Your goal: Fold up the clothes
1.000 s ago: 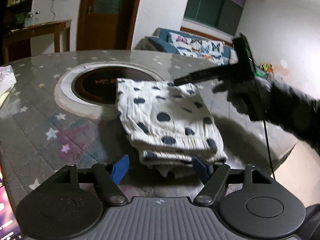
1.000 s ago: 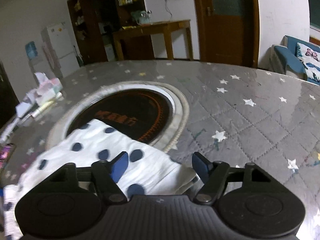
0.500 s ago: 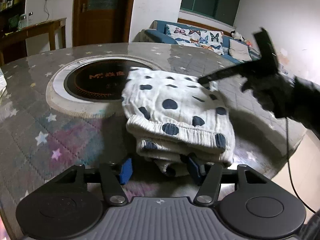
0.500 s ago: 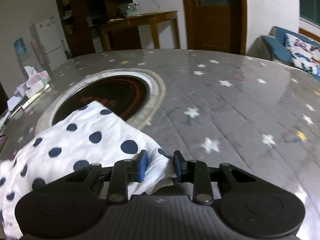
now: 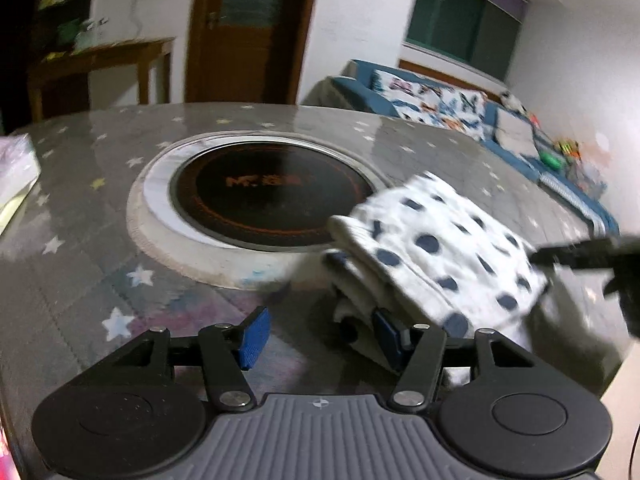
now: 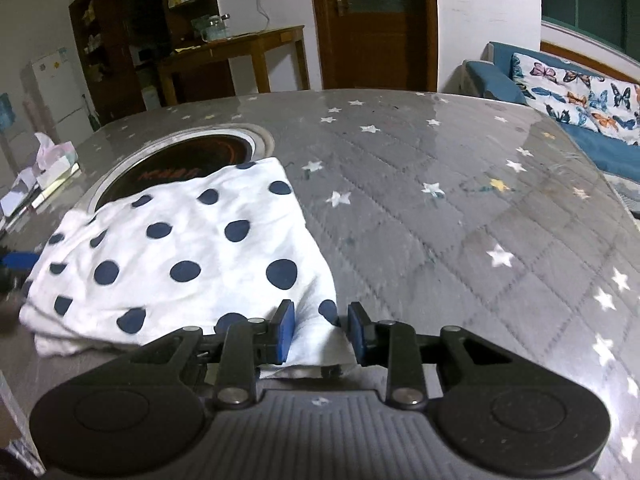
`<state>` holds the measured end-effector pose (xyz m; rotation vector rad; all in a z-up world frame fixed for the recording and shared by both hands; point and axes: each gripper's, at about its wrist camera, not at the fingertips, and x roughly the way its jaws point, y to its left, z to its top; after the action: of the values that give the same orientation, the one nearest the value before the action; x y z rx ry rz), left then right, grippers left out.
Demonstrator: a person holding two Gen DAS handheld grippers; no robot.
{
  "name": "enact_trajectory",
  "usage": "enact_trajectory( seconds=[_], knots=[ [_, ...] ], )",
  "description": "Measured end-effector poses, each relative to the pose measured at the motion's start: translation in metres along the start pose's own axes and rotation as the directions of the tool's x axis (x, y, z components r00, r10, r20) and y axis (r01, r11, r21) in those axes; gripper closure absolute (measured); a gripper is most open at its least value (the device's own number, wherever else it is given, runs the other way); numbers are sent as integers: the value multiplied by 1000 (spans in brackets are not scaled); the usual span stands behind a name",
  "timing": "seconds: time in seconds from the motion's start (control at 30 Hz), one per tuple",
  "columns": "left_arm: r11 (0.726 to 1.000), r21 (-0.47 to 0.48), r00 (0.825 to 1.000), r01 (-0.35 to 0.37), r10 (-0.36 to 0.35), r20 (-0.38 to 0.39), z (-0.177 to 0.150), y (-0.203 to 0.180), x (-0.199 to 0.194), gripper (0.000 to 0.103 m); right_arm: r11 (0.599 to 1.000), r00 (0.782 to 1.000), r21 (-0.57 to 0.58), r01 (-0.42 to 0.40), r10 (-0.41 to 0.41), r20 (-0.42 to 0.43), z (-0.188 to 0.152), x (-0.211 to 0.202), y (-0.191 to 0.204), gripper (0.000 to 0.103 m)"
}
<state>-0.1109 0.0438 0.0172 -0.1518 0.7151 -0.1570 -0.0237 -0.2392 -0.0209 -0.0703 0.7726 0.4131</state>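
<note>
White polka-dot garment (image 6: pixel 180 256) folded on worktop (image 6: pixel 440 200) at cooktop's (image 5: pixel 268 196) 4 o'clock; right tongs (image 6: pixel 320 330) clamp its corner, left tongs (image 5: pixel 320 338) apart, empty: slide flat, supporting stack.

folded garment (image 6: pixel 188 256) on table (image 6: pixel 440 216), apparently overlapping inset cooktop (image 5: pixel 272 196)

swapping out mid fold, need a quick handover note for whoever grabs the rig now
Left claw: open, empty, its right finger against the near edge of the folded polka-dot garment.
Right claw: jaws partly closed around the garment's corner, a gap showing; grip not certain.
Garment: a compact multi-layer stack on the star-print table, beside the built-in round cooktop.
Done: main folds.
Left: probably square up the stack, release, withdraw.
</note>
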Motion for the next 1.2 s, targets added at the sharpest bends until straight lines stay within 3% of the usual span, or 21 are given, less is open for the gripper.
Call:
enact_trajectory(
  seconds=[0.17,0.27,0.4,0.57,0.67,0.9,1.07,1.2],
  knots=[
    [994,-106,1000,7,-7,3,8,15,-8,41,996,996,-86,17,-9,89,15,-16,19,68],
    [992,-117,999,41,-40,11,14,7,-13,40,987,991,-154,-45,64,117,24,-19,42,64],
    [993,-98,997,71,-71,3,20,-10,-11,37,950,982,-285,-129,163,100,27,-17,80,57],
    [997,-48,998,57,-58,-23,25,-28,4,38,893,969,-400,-207,244,43,16,-14,120,49],
    [999,2,999,34,-34,-36,30,-35,17,39,829,965,-516,-215,263,20,2,-15,144,46],
    [1000,14,997,6,-5,-72,41,-33,41,43,668,966,-721,-184,257,-8,-27,-14,186,39],
    [999,-36,998,1,-3,-66,45,-27,30,41,546,971,-826,-137,239,-3,-44,-4,207,38],
    [992,-128,997,-10,1,-76,43,-19,22,37,475,972,-877,-78,230,39,-52,0,217,40]
  ],
)
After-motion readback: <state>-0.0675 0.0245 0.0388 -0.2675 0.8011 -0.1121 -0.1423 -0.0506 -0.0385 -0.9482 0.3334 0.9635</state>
